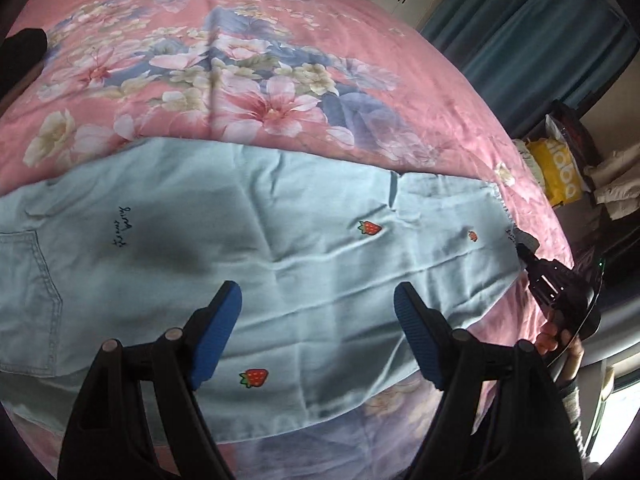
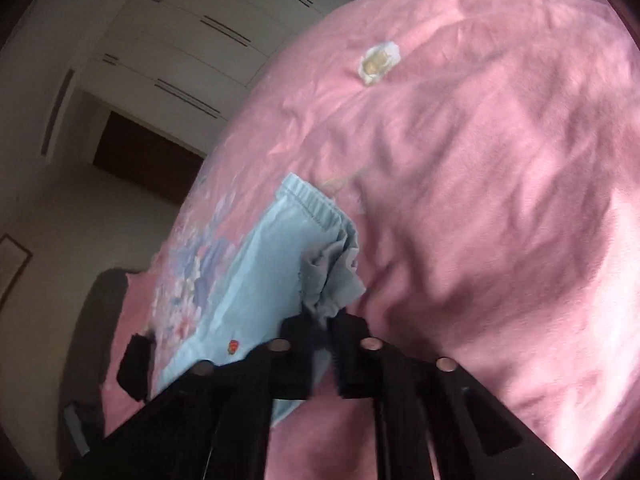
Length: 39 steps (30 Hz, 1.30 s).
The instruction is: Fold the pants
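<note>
Light blue pants [image 1: 280, 240] with small strawberry prints lie spread flat across a pink floral bedspread [image 1: 248, 64]. My left gripper [image 1: 318, 312] hovers above the pants' near part, its blue pads wide open and empty. My right gripper [image 1: 524, 252] is at the pants' right end, at the elastic waistband. In the right wrist view the right gripper [image 2: 325, 322] is shut on a bunched fold of the pants [image 2: 272, 272] next to the waistband, lifting that fabric slightly off the bedspread [image 2: 500, 160].
A teal curtain [image 1: 532, 40] hangs beyond the bed's right side. A yellow bag [image 1: 560, 176] and piled items sit on a stand by the bed. White wardrobe doors [image 2: 180, 40] and a dark doorway [image 2: 148, 160] lie behind the bed.
</note>
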Each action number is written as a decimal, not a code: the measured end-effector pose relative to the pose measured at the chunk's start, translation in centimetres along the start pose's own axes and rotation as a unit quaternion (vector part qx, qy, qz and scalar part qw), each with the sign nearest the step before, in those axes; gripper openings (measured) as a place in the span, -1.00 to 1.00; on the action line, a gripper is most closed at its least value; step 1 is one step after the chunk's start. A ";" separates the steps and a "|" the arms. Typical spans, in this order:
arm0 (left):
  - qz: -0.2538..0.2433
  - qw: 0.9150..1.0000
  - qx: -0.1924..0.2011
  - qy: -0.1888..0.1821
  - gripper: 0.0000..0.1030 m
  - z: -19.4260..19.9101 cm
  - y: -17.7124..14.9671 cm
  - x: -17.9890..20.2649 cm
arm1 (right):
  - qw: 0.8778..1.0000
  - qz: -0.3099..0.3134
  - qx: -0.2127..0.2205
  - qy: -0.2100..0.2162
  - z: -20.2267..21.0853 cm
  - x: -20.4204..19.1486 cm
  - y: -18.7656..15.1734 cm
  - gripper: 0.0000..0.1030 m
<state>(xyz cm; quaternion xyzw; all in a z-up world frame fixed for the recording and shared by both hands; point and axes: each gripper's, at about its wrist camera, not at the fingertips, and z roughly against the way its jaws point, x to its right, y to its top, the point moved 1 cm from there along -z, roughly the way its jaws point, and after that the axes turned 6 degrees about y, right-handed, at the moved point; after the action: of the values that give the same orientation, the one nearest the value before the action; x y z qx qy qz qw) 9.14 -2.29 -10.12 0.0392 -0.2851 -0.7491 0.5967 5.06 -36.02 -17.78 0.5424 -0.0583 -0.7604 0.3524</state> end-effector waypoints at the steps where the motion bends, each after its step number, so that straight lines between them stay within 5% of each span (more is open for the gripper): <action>1: 0.007 1.000 -0.005 -0.015 0.53 -0.1 0.2 0.3 | 0.999 0.037 0.006 -0.007 0.0 -1.6 -0.1 -0.86; 7: 0.055 0.986 -0.034 -0.152 0.61 -0.5 1.7 3.3 | 0.972 0.232 0.001 -0.018 -0.6 -11.3 -3.1 -0.87; 10: 0.092 0.976 -0.034 -0.193 0.86 -0.9 2.6 4.7 | 0.953 0.301 -0.017 -0.011 -1.6 -14.2 -5.9 -0.87; 13: 0.107 0.965 -0.037 -0.236 0.87 -1.6 3.4 6.2 | 0.927 0.373 -0.030 -0.019 -3.0 -16.3 -9.2 -0.87; 18: 0.100 0.954 -0.085 -0.271 0.82 -4.1 3.6 8.2 | 0.900 0.430 -0.062 0.018 -4.3 -18.3 -13.1 -0.87; 21: 0.085 0.963 -0.077 -0.244 0.33 -4.3 3.4 8.0 | 0.888 0.452 -0.086 0.027 -4.6 -18.5 -14.9 -0.87; 23: 0.077 0.971 -0.086 -0.208 -0.46 -4.6 2.9 7.3 | 0.880 0.466 -0.092 0.022 -5.1 -18.8 -15.8 -0.87; 24: 0.077 0.974 -0.089 -0.196 -0.63 -4.8 2.8 6.8 | 0.878 0.470 -0.092 0.019 -5.3 -19.0 -16.1 -0.87; 31: 0.090 0.980 -0.046 -0.173 -0.68 -2.5 2.1 1.7 | 0.871 0.480 -0.104 0.035 -6.7 -21.3 -18.4 -0.86; 39: 0.092 0.992 -0.007 -0.083 -0.75 -0.3 1.7 -4.4 | 0.851 0.501 -0.147 0.064 -10.3 -23.9 -22.3 -0.86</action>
<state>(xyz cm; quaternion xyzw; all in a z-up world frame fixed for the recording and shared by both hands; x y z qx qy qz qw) 11.99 1.42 -10.85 -0.0530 -0.3310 -0.6936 0.6376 7.37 -2.05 -13.73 0.4288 -0.1874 -0.4442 0.7640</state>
